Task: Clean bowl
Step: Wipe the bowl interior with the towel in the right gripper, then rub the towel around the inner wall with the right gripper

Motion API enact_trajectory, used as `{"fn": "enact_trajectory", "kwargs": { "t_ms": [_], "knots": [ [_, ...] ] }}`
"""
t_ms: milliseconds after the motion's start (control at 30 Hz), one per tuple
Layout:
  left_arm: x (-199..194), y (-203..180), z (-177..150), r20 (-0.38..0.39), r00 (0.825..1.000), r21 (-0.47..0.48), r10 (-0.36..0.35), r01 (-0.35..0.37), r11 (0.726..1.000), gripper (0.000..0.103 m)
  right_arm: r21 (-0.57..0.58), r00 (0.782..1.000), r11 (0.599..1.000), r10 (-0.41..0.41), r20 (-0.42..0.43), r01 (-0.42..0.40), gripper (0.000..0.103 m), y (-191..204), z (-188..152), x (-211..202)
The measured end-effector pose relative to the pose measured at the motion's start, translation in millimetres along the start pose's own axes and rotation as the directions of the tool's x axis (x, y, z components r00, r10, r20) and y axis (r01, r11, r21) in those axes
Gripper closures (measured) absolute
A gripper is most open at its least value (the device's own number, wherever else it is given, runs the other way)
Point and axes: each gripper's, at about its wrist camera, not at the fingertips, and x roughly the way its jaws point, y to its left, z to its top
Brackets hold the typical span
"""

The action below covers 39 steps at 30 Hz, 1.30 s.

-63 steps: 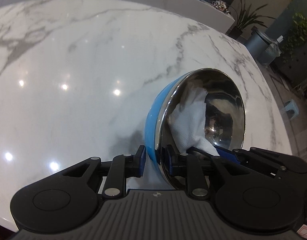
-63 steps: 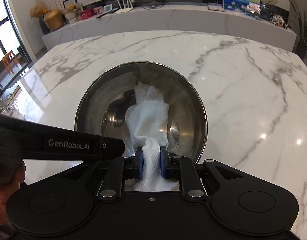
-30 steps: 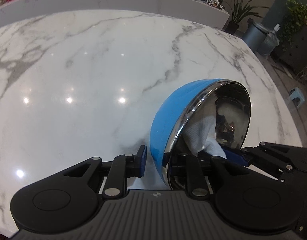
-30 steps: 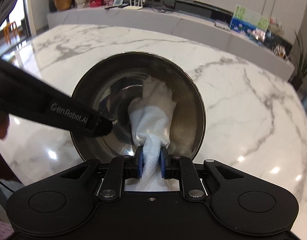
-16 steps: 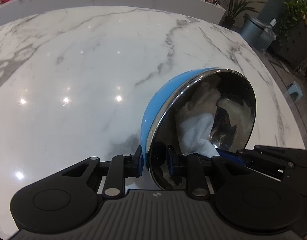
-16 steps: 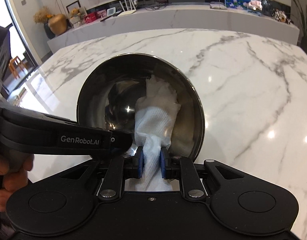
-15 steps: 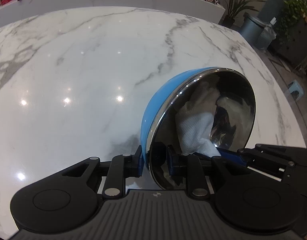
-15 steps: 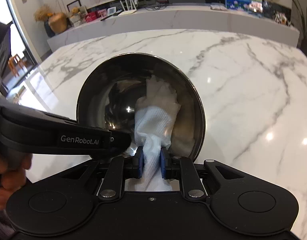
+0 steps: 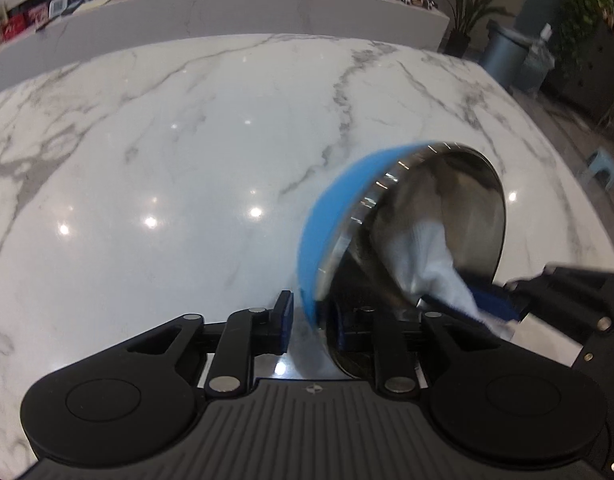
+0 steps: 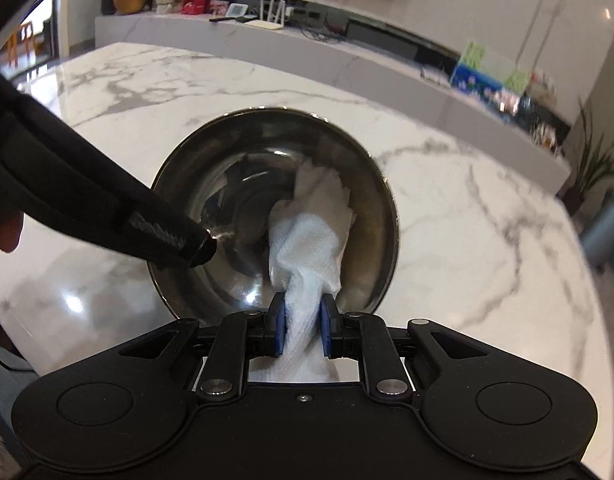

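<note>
A steel bowl with a blue outside [image 9: 331, 216] is tipped on its side above the marble table [image 9: 167, 140]. My left gripper [image 9: 311, 320] is shut on the bowl's rim, one finger outside and one inside. In the right wrist view the bowl's shiny inside [image 10: 243, 200] faces me. My right gripper [image 10: 301, 324] is shut on a white paper towel [image 10: 311, 224] and presses it against the inner right wall of the bowl. The towel also shows in the left wrist view [image 9: 427, 256], with the right gripper's blue pads [image 9: 491, 304] behind it.
The left gripper's black body [image 10: 87, 200] crosses the left of the right wrist view. A long marble counter [image 10: 347, 60] with small items runs behind the table. A grey bin [image 9: 507, 56] and plants stand off the table's far right corner.
The bowl has tilted and turned a little in my left gripper. The towel has swept to the right side of the bowl's inside. Both grips hold.
</note>
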Motion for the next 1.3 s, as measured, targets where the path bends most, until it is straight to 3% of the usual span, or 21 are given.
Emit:
{"fn": "enact_trajectory", "kwargs": {
  "t_ms": [133, 267, 400, 633, 967, 1167, 1300],
  "knots": [
    [7, 3, 1, -0.018, 0.999, -0.027, -0.033, 0.033, 0.999, 0.079, 0.067, 0.999, 0.996, 0.051, -0.010, -0.050, 0.088, -7, -3, 2],
    [11, 1, 1, -0.027, 0.999, -0.022, -0.028, 0.028, 0.999, 0.079, 0.160, 0.990, 0.978, 0.138, -0.012, -0.134, 0.088, -16, -4, 4],
    [11, -1, -1, -0.032, 0.999, -0.006, -0.026, 0.026, 1.000, 0.081, 0.195, 0.986, 0.968, 0.165, -0.011, -0.160, 0.088, -19, -4, 5],
    [9, -13, -1, -0.029, 0.999, 0.080, 0.035, -0.032, 0.996, 0.083, 0.148, 0.992, 0.981, 0.126, -0.015, -0.123, 0.089, -7, -2, 4],
    [2, -22, 2, 0.006, 0.993, 0.154, 0.120, -0.120, 0.981, 0.084, 0.030, 1.000, 1.000, 0.009, 0.016, -0.009, 0.089, 1, 3, 4],
    [3, -17, 5, 0.015, 0.996, 0.106, 0.086, -0.087, 0.991, 0.081, 0.070, 1.000, 0.997, 0.030, -0.003, -0.030, 0.089, -4, 1, 9],
    [5, -8, 8, 0.028, 0.999, 0.041, 0.023, -0.024, 0.999, 0.076, 0.099, 0.999, 0.994, 0.043, -0.016, -0.041, 0.088, -9, 1, 12]
  ]
}}
